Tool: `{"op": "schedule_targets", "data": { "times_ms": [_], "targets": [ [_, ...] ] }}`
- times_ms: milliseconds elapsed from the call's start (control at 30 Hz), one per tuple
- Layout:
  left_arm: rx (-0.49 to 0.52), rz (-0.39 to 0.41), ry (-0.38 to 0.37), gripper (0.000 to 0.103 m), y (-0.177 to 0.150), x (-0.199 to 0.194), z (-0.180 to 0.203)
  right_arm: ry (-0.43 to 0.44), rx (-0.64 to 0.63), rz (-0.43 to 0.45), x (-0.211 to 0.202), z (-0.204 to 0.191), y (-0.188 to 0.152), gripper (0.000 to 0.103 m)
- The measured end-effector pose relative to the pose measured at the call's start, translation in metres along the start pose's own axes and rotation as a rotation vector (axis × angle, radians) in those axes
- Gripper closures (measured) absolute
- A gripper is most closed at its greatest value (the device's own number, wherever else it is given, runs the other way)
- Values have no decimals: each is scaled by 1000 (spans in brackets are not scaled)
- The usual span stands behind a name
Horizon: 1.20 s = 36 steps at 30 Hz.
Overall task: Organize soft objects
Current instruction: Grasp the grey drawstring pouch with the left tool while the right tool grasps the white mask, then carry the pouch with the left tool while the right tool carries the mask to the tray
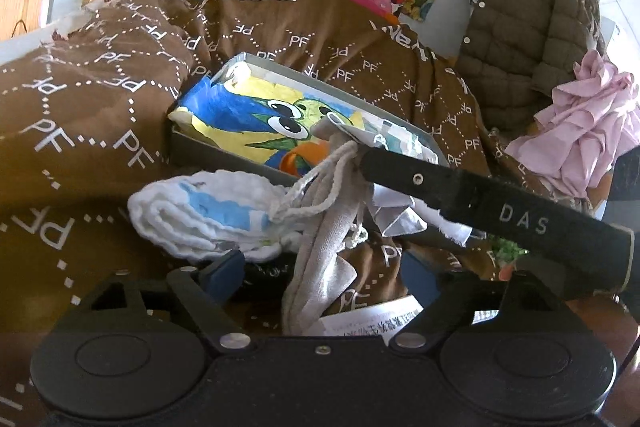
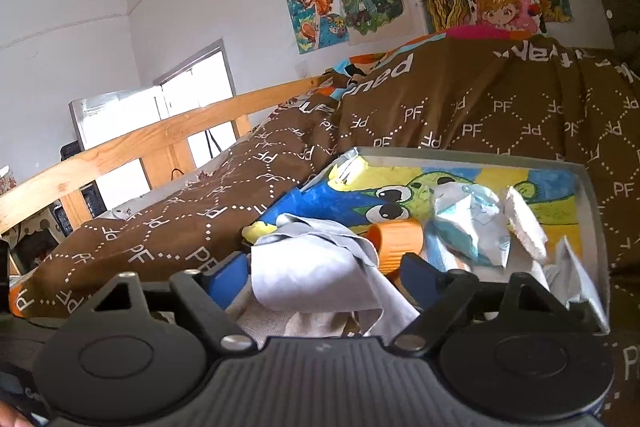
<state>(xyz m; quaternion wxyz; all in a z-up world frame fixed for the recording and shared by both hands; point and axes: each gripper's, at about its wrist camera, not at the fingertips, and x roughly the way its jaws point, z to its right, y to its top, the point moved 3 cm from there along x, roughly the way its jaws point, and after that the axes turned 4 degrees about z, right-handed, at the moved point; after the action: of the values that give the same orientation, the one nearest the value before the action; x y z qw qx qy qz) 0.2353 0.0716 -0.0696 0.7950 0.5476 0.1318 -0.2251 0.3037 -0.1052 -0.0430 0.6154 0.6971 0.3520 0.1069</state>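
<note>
Grey cloth point(image 1: 320, 267) droops limp between your left tool point(image 1: 320, 275), jaws spread, unpinched; right tool point(image 2: 320, 279) likewise straddles it. Light, floppy: pinch a bunched fold.

White "PF" letters repeat inside dotted diamonds all over the brown quilt point(image 1: 100, 99), with larger upside-down lettering at twelve o'clock. "DAS" stands on the black bar point(image 1: 520, 219) at four o'clock. The printed paper point(image 1: 360, 323) below is too blurred to read.
</note>
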Motion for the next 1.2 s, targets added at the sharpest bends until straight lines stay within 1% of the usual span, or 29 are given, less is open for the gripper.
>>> {"op": "schedule_targets", "data": {
  "times_ms": [67, 133, 200, 267, 300, 333, 367, 400, 467, 500, 533, 567, 633, 800, 867, 1000, 1200],
  "targets": [
    [-23, -11, -4, 26, 1, 4, -2, 0, 8, -8, 1, 1, -2, 26],
    [-37, -22, -6, 31, 0, 8, -3, -4, 17, -18, 3, 3, -3, 35],
    [-48, -33, -9, 38, 0, 10, -4, -2, 35, -22, 3, 4, -3, 43],
    [-57, -45, -11, 47, -1, 13, -4, 2, 53, -24, 3, 7, -2, 48],
    [-59, -51, -9, 49, -2, 14, -4, 2, 62, -26, 3, 8, -2, 52],
    [-58, -56, -9, 53, -2, 15, -4, -1, 69, -27, 3, 10, -2, 59],
    [-58, -60, -11, 57, -2, 16, -3, -2, 74, -27, 2, 11, -2, 61],
    [-56, -60, -11, 58, -2, 16, -3, -4, 76, -26, 2, 10, -2, 65],
    [-50, -56, -7, 65, -2, 17, -2, -3, 78, -23, 2, 10, -1, 71],
    [-48, -56, -5, 67, -1, 17, -2, -5, 77, -21, 1, 10, -1, 76],
    [-46, -54, -1, 71, -1, 16, -2, -8, 75, -19, 2, 10, -1, 79],
    [-43, -52, 5, 77, -1, 16, -2, -10, 73, -20, 1, 9, -1, 80],
    [-37, -54, 17, 83, -1, 16, -2, -6, 80, -23, 1, 10, -1, 81],
    [-15, -52, 32, 88, -1, 15, -2, 15, 99, -22, -2, 10, 1, 83],
    [-5, -49, 39, 91, -2, 14, -1, 22, 101, -21, -4, 9, 2, 91],
    [-3, -39, 59, 95, -1, 12, -1, 28, 96, -11, -11, 8, 6, 97],
    [7, -13, 76, 97, 2, 2, 4, 17, 89, 15, -25, 5, 15, 99]
  ]
}}
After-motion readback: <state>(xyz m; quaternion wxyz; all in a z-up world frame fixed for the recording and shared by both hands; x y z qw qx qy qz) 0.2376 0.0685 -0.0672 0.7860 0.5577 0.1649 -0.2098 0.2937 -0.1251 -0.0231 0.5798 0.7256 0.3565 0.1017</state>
